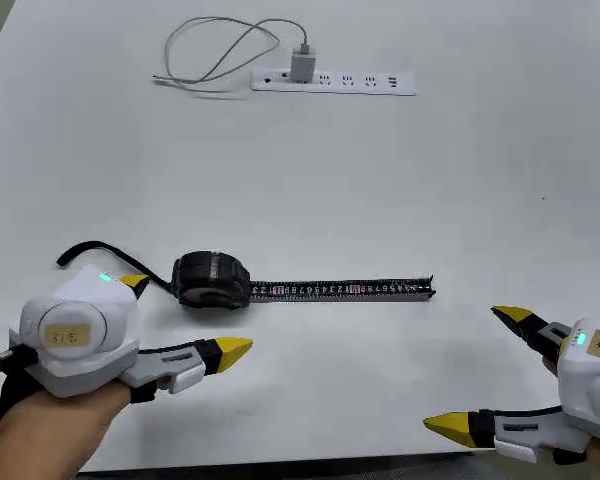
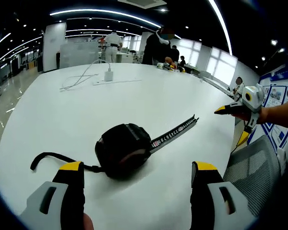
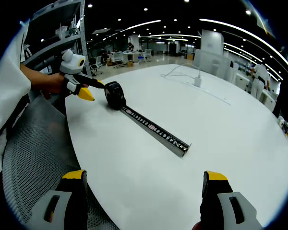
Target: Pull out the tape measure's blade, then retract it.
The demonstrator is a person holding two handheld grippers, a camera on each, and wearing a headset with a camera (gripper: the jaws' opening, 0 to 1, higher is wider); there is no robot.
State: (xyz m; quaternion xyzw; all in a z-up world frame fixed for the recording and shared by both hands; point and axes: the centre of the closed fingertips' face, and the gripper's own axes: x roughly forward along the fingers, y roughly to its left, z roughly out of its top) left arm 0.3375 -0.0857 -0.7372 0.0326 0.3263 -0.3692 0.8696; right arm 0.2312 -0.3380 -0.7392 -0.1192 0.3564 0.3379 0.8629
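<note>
Head view: the tape measure lies on the white table, its blade drawn out flat to the right and its strap trailing left. The left gripper sits just beside the tape measure, jaws spread wide and holding nothing. The right gripper is near the table's front edge, apart from the blade's end, equally wide and empty. A power strip with a charger lies at the far side.
</note>
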